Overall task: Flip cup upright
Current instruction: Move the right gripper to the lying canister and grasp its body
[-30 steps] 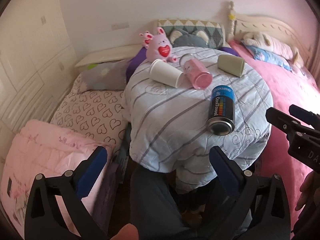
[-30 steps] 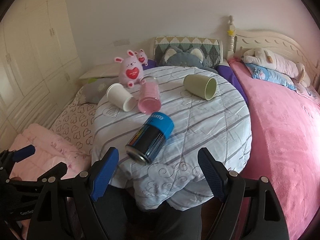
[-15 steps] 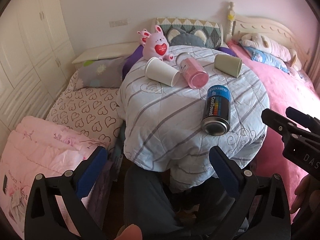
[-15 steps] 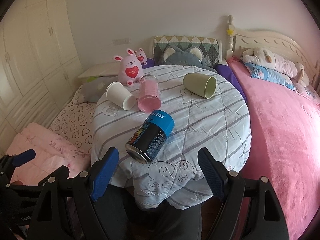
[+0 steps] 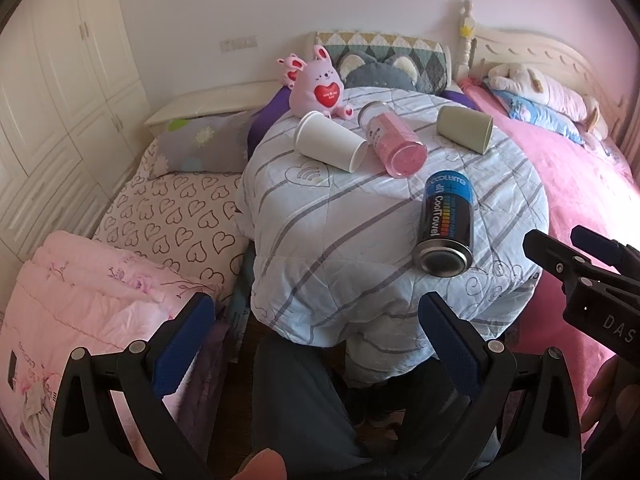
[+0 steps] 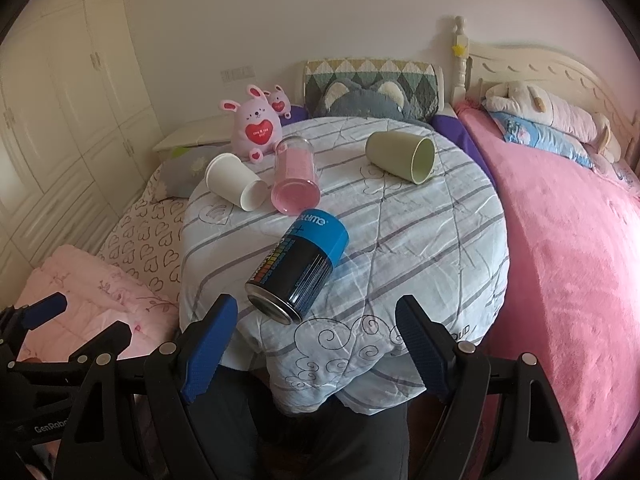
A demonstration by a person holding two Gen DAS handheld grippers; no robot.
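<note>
We have crept forward since a second ago, and the round quilt-covered table now sits closer and larger in both views. Our left gripper and right gripper both hang short of the near edge, jaws spread wide, nothing in either. Four things lie tipped over: a white cup, a pink tumbler, a green cup and a dark can, with a pink bunny at the far rim. Which cup we want we cannot tell. The can lies nearest, dead ahead of our right gripper, bottom end toward us, long axis running away and to the right; the white cup sits far left, mouth toward us and rightward; the green one far right.
</note>
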